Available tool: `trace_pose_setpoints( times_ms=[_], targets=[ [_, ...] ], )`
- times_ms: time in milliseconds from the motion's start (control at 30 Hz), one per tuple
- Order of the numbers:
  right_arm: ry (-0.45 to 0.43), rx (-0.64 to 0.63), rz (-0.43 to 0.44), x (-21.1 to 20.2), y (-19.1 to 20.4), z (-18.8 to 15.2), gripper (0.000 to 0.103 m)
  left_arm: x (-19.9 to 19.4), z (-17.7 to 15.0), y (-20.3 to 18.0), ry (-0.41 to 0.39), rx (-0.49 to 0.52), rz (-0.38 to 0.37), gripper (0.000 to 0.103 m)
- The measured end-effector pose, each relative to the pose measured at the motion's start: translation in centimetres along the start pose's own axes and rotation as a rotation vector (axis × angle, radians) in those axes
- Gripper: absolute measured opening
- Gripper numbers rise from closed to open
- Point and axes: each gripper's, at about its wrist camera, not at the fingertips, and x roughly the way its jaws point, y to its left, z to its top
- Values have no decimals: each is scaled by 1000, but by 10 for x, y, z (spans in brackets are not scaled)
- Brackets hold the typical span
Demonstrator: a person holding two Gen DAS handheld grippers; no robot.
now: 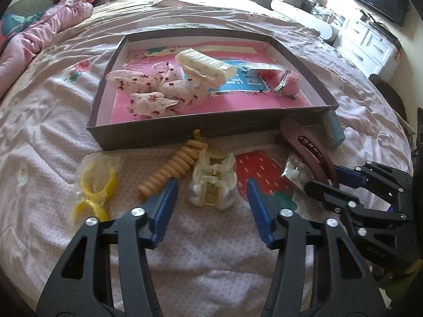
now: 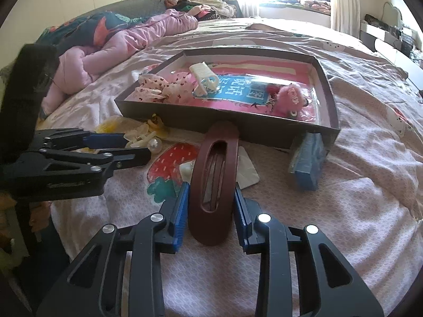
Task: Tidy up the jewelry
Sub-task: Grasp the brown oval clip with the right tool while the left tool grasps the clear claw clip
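Brown, smooth oval hair clip (image 2: 212, 185) lies on the quilted pink bedspread (image 2: 343, 211), pinched between the right gripper (image 2: 211, 203) pads. One left gripper (image 1: 211, 200) straddles one translucent claw clip (image 1: 212, 185), pads not touching. One shallow cardboard tray (image 1: 185, 129) sits behind.

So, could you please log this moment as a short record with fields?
surface: bed cover
tray: holds floral bow, cream clip, pink fluffy clip
left gripper: open around clear claw clip, not pressing it
right gripper: shut on brown oval clip
loose on bed: yellow clip, coil hair tie, blue box
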Motion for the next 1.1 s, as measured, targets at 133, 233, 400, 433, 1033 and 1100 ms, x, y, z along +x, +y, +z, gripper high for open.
trace_pose_setpoints(
  times_ms=[133, 233, 400, 433, 1033, 1100],
  targets=[
    [-15, 7, 3, -8, -5, -1, 30, 7, 1, -3, 9, 4, 9, 35],
    [-23, 10, 1, -14, -8, 0, 29, 8, 2, -3, 12, 4, 14, 31],
    [-35, 26, 1, -21, -14, -1, 29, 5, 1, -1, 2, -9, -3, 31],
    [-36, 26, 1, -22, -14, -1, 29, 4, 1, -2, 0, -9, -7, 31],
    [-47, 40, -8, -35, -23, -3, 26, -21, 9, -25, -70, 28, -56, 31],
    [-52, 51, -1, -37, -26, -5, 26, -21, 9, -25, -69, 27, -55, 31]
  ],
)
